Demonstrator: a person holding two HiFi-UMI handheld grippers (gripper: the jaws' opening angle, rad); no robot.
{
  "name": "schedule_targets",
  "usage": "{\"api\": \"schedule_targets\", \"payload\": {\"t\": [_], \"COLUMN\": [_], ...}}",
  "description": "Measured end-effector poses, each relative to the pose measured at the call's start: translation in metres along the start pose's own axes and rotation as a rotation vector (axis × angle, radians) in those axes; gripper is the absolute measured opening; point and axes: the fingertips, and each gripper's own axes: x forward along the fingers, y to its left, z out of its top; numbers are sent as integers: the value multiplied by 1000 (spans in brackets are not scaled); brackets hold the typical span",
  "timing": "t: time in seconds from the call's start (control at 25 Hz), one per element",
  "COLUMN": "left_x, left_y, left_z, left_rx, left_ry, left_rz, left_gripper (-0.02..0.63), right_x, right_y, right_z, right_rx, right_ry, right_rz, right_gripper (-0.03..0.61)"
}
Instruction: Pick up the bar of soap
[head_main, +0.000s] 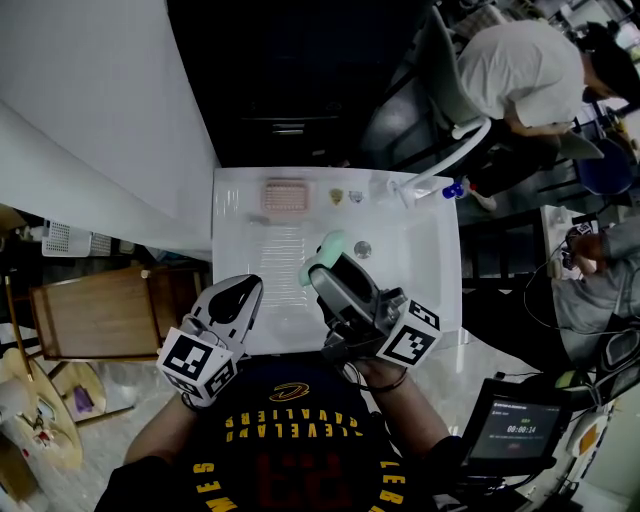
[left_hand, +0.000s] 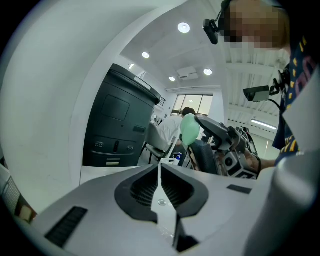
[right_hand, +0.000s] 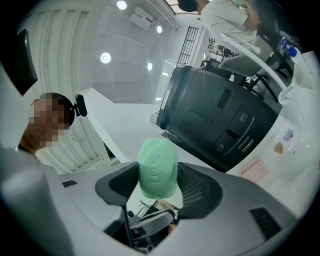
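Observation:
The pale green bar of soap is clamped between the jaws of my right gripper, tilted upward. In the head view the soap is held above the white sink, at the tip of the right gripper. The left gripper view also catches the soap in the air off to the right. My left gripper is shut with nothing between its jaws. It hangs over the sink's near left part, a short way left of the right gripper.
A pink soap dish sits on the sink's back ledge, with a white tap at the back right and a drain in the basin. A dark bin stands behind. A person in white sits at the upper right.

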Motion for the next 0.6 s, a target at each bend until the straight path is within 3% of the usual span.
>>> {"api": "schedule_targets", "payload": {"t": [0.6], "left_x": [0], "left_y": [-3], "left_z": [-1], "left_rx": [-1], "left_ry": [2], "left_rz": [-2], "left_gripper": [25], "right_x": [-1], "right_y": [2], "right_z": [-1], "right_rx": [6], "right_ry": [0], "right_rz": [2], "right_gripper": [259]}}
